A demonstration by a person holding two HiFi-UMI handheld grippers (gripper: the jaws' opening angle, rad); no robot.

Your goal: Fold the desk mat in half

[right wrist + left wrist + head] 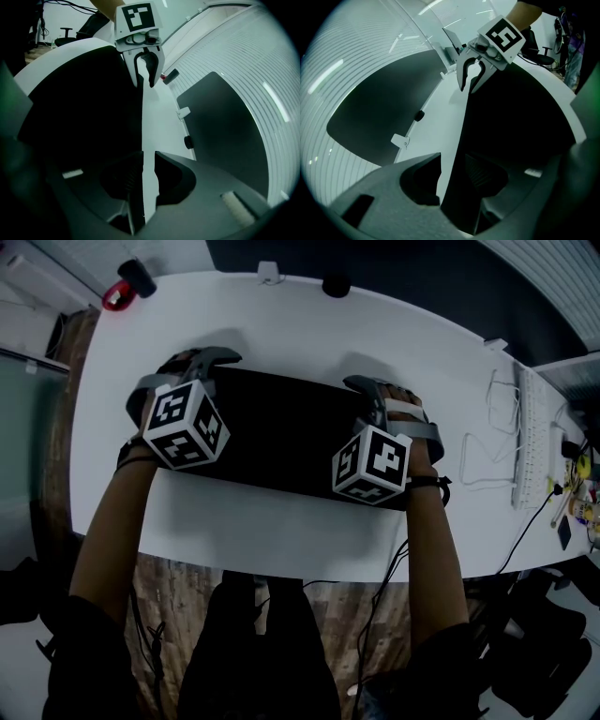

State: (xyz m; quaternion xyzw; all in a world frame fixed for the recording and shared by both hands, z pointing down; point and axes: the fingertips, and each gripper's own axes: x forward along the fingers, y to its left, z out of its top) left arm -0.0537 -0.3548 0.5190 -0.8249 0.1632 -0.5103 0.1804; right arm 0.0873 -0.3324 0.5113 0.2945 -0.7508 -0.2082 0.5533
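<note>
Honestly just straddling the desk mat [281, 432] edge with left gripper [453, 161] and right gripper [146, 161], jaws spread, pinching nothing; probably letting the fold settle.

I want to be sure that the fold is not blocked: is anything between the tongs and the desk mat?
Nothing visible is in the way. The mat's far edge already lies inside the left tongs and the right tongs, and both stand open. The keyboard lies apart from the mat, at the right side of the table.
</note>
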